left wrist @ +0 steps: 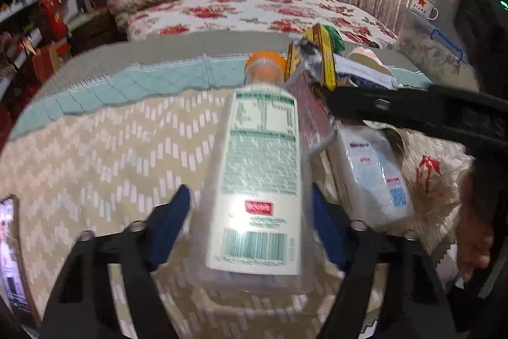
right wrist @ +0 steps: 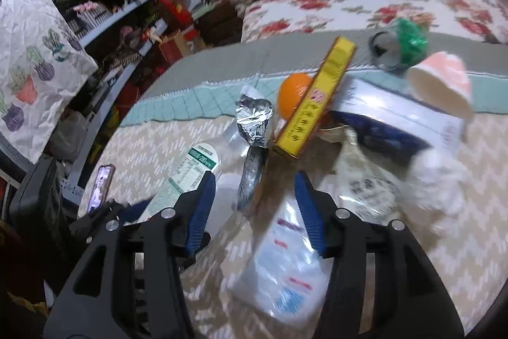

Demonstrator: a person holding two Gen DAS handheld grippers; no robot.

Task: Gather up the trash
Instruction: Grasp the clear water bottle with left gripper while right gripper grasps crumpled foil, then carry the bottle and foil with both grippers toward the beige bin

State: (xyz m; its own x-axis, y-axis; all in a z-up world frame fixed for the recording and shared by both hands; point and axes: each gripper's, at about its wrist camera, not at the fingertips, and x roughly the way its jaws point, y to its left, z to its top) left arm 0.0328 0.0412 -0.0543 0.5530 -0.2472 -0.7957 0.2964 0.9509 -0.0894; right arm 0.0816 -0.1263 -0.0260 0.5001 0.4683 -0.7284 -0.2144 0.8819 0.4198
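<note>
Bedspread [left wrist: 95, 154]: bottle [left wrist: 260, 180] between left fingers [left wrist: 171, 221].

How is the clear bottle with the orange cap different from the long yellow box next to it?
The bottle is clear plastic with a white and green label; the yellow box is opaque card with red print. The bottle is rounded with an orange cap; the box is thin and flat-sided. The bottle lies between the fingers of the left tool; no tool is around the box. Both lie in the trash pile on the bed cover.

Clear bottle [left wrist: 257, 180]: orange cap, white-green label. Yellow box [right wrist: 314, 104]. Beige-white zigzag bedcover [left wrist: 95, 154]. Red-floral quilt [left wrist: 241, 11].
</note>
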